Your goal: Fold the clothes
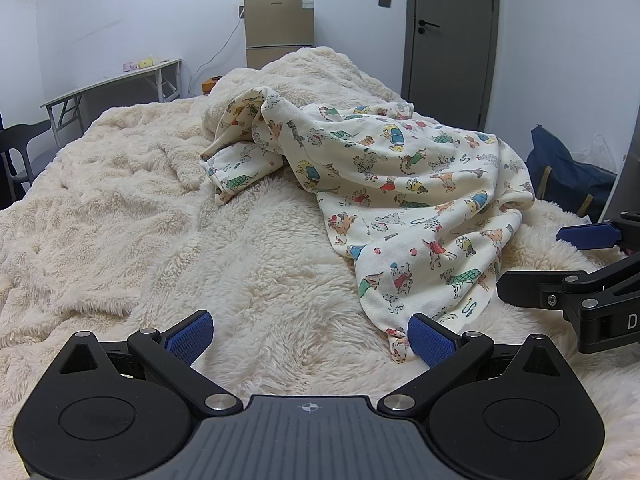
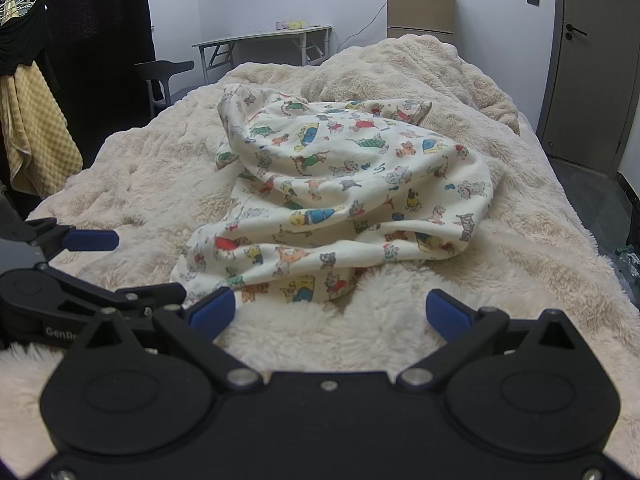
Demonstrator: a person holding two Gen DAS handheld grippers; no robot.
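Garment [image 1: 400,184] crumpled on bed [image 1: 120,200] | left tool [image 1: 310,334], right tool [image 2: 330,312] spread wide, empty | pinch nearest hem corner, then flatten.

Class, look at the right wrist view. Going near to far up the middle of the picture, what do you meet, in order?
right gripper → fluffy blanket → printed garment → heaped blanket fold → small fridge
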